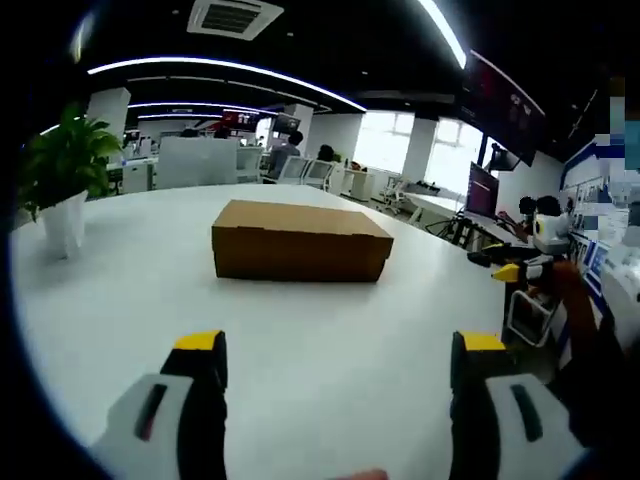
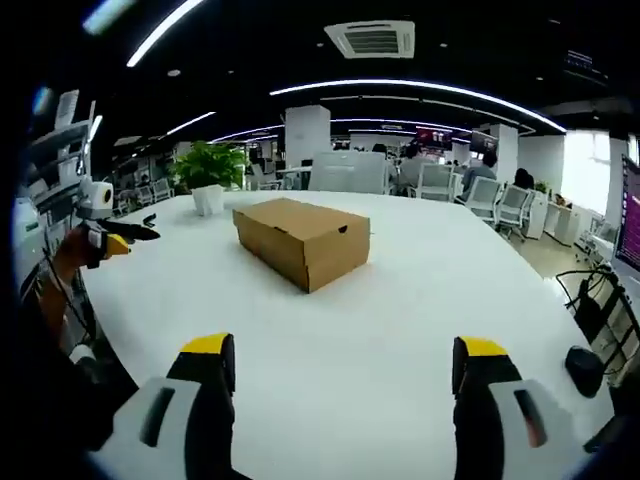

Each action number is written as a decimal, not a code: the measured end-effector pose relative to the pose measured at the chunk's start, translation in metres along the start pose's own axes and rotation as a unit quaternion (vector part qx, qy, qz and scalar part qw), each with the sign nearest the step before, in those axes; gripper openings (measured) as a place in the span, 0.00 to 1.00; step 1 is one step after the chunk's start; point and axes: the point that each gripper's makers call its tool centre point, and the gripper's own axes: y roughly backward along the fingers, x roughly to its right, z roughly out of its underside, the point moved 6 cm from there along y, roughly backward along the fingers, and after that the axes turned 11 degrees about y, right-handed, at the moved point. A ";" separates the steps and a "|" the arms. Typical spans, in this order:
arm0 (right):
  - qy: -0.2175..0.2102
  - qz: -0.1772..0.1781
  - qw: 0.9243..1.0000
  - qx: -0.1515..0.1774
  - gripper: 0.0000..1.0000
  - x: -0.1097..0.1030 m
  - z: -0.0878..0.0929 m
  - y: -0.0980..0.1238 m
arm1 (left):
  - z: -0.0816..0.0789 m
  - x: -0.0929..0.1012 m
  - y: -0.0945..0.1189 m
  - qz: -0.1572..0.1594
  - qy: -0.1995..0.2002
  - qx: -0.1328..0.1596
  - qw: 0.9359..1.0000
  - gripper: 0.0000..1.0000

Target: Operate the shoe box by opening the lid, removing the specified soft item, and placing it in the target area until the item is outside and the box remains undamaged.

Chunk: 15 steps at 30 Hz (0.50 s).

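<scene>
Fingers, left gripper (image 1: 340, 360): spread wide over bare desk (image 1: 120, 300), holding nothing.
Fingers, right gripper (image 2: 345, 365): spread wide as well, holding nothing.
Shoe box (image 1: 298, 241): brown cardboard, lid closed, on the white desk ahead of both grippers.
Potted plant (image 2: 208, 172): beyond the box.

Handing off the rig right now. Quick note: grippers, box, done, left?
Left gripper: jaws open, empty, above the white table, short of the shoe box.
Right gripper: jaws open, empty, also short of the box.
Shoe box: brown cardboard, lid shut, flat near the table's middle, untouched. A potted plant stands beyond it.
Done: nothing yet.
Left: open the lid, take out the soft item (hidden inside), set it in the target area, which I cannot make out.
</scene>
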 end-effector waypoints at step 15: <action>0.000 0.003 1.000 0.012 0.92 0.005 -0.006 0.002 | 0.001 -0.009 0.011 -0.026 0.017 0.004 1.000 0.97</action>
